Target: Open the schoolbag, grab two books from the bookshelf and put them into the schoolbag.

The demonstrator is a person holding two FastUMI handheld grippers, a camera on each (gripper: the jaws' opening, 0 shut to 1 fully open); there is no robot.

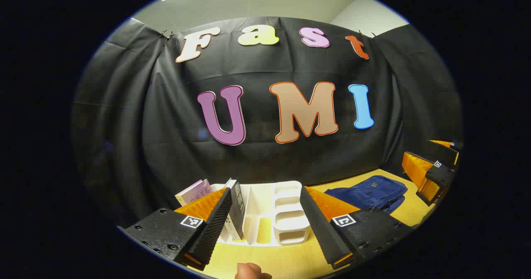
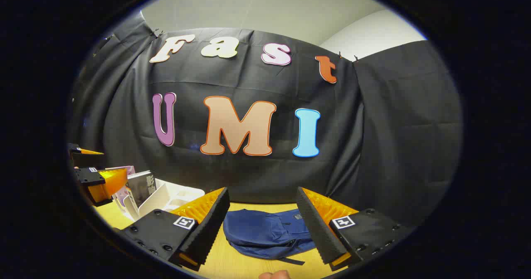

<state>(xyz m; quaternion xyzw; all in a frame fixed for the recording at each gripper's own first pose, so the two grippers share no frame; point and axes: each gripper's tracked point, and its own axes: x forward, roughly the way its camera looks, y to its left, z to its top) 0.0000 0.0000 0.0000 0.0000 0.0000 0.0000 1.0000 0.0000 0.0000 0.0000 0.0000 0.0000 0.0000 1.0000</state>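
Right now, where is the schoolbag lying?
The schoolbag lies flat on the yellow table, straight ahead of the open right claw in the right gripper view. In the left gripper view it sits right of the white bookshelf.

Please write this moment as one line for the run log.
left hand-held gripper: open, facing bookshelf | right hand-held gripper: open, facing schoolbag | schoolbag: flat on table, unopened

A pale wooden table (image 1: 286,262) takes up the near ground, its yellowish top running to the right (image 2: 232,266). Behind it, at the far side, a black cloth wall (image 1: 137,138) hangs in loose folds, clipped up along its top edge. Above the cloth is a pale ceiling (image 2: 290,9), with a white wall (image 2: 373,34) at the far right.
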